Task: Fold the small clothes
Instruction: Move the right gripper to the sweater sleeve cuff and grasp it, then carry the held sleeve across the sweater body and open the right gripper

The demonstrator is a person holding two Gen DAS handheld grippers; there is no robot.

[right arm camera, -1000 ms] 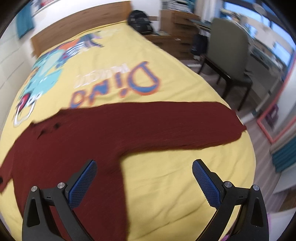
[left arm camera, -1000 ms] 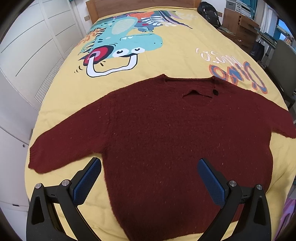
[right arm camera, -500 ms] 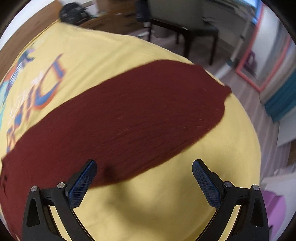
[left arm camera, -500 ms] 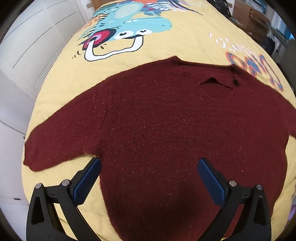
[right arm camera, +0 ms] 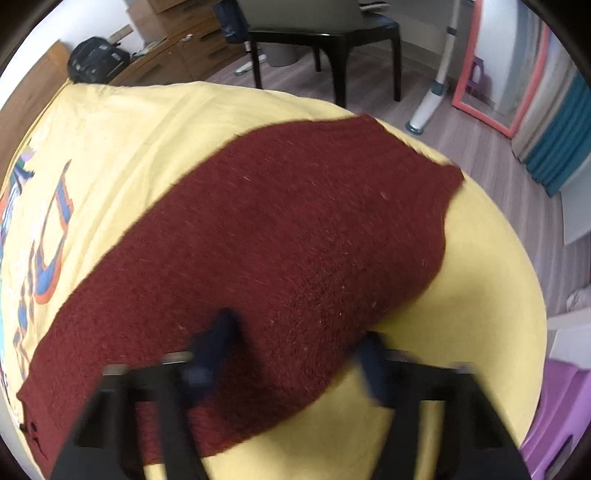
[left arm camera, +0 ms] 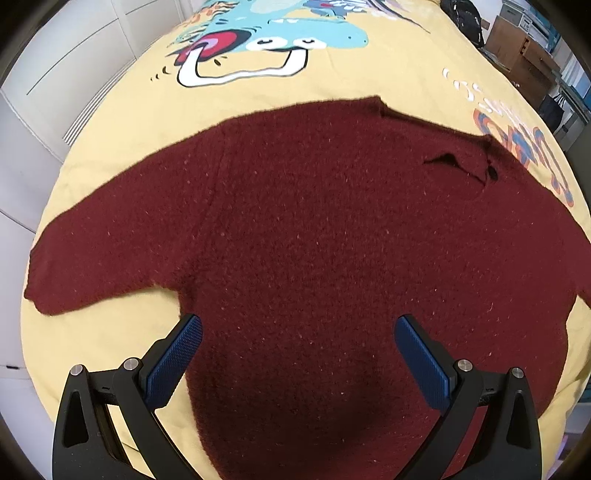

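Bedding is filling both views: a yellow dinosaur-print duvet (left arm camera: pixel 369 74) is lying over the bed, and a dark red knit sweater (left arm camera: pixel 314 240) is lying spread flat on it, neckline (left arm camera: pixel 436 118) toward the headboard, sleeves out to either side. The left sleeve (left arm camera: pixel 110 251) is reaching toward the bed's edge by the white wardrobe (left arm camera: pixel 55 74); the right sleeve (right arm camera: pixel 295 229) is running out toward the corner of the bed near the black chair (right arm camera: pixel 325 33). The left gripper (left arm camera: pixel 297 354) is hovering spread wide above the sweater's lower body, one blue pad (left arm camera: pixel 173 358) sitting over the bare duvet just under the armpit, the other over the knit, and it is gripping nothing. The right gripper (right arm camera: pixel 295 354) is smeared by motion blur low over the right sleeve; its fingers are appearing apart, one over the knit and one at the sleeve's lower edge, but I cannot tell whether they are closing on cloth. Judging from this layout, the sleeve fold is the step in hand. Doing it well is probably meaning pinching the sleeve's edge through both layers, lifting only enough to clear the thick knit, and carrying it straight across the chest so the crease is falling along the shoulder line. The fuzzy fabric is likely dragging on the duvet, so the left tool pressing the body down should be helping.
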